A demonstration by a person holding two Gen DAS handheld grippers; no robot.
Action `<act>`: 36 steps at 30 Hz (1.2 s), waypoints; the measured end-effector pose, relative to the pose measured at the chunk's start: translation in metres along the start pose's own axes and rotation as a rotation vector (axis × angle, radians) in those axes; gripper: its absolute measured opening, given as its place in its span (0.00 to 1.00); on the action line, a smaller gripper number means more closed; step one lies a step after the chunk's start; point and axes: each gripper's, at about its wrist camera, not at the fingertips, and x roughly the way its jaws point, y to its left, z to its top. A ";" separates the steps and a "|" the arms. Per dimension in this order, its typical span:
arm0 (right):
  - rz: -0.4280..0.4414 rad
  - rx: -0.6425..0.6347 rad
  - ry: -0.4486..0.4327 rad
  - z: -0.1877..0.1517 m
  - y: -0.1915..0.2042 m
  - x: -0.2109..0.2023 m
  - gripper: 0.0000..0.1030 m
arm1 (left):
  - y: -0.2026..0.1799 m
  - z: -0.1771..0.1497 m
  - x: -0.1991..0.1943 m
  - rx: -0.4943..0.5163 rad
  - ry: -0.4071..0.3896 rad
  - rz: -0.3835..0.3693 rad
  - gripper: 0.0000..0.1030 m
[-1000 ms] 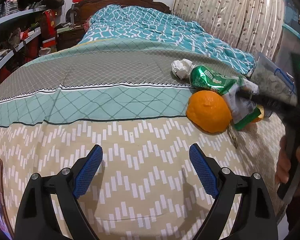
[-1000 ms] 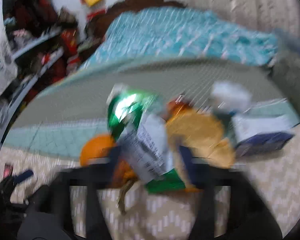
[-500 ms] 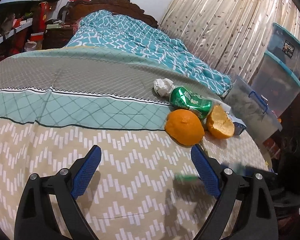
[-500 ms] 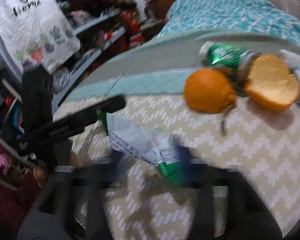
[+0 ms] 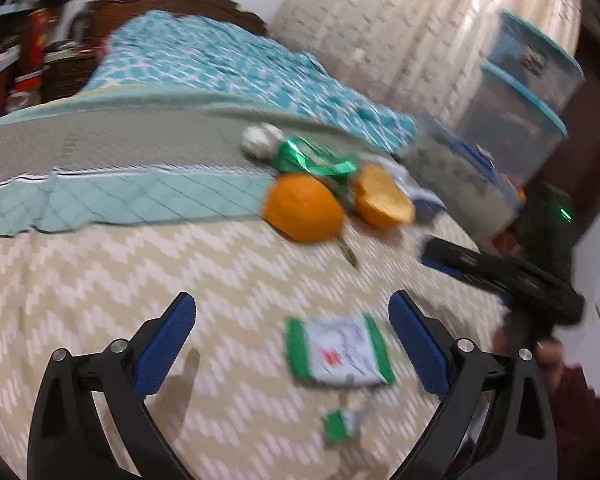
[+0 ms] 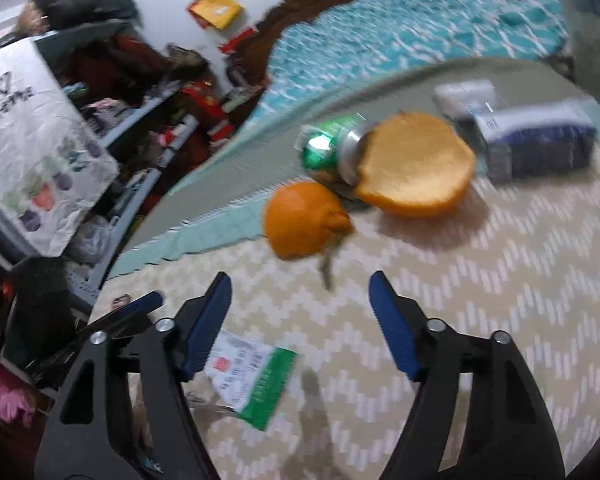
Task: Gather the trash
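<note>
A white and green wrapper [image 5: 338, 350] lies flat on the bed cover between the fingers of my open left gripper [image 5: 292, 332]; it also shows in the right wrist view [image 6: 252, 374], beside the left finger of my open, empty right gripper [image 6: 300, 312]. Farther off lie two orange peel halves [image 5: 302, 214] [image 5: 382, 198], a crushed green can [image 5: 312, 158], a crumpled white paper [image 5: 260, 140] and a blue and white carton [image 6: 534, 140]. In the right wrist view the peels [image 6: 300, 218] [image 6: 414, 170] and can [image 6: 328, 144] lie ahead of the right gripper.
The patterned bed cover [image 5: 100, 272] spreads left and forward, with a teal quilt [image 5: 220, 64] behind. Stacked plastic bins [image 5: 528, 92] stand at the right by the curtain. Cluttered shelves [image 6: 132, 120] and a white bag [image 6: 32, 140] stand left of the bed.
The right gripper carried the wrapper away from the trash pile, opened and let it drop onto the cover. The wrapper now lies between the left gripper's fingers.
</note>
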 end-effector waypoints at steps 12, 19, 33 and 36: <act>0.031 -0.072 0.171 -0.028 0.015 0.032 0.27 | -0.007 -0.023 0.048 -0.089 0.229 -0.132 0.09; -0.088 -0.175 -0.012 0.020 0.034 0.037 0.90 | 0.010 -0.013 0.031 -0.142 0.136 -0.095 0.05; -0.201 -0.382 0.179 0.025 0.058 0.100 0.46 | 0.044 -0.005 -0.019 -0.217 0.040 -0.020 0.05; -0.154 -0.313 0.154 -0.001 0.046 0.059 0.44 | 0.031 0.000 -0.013 -0.193 0.052 -0.044 0.05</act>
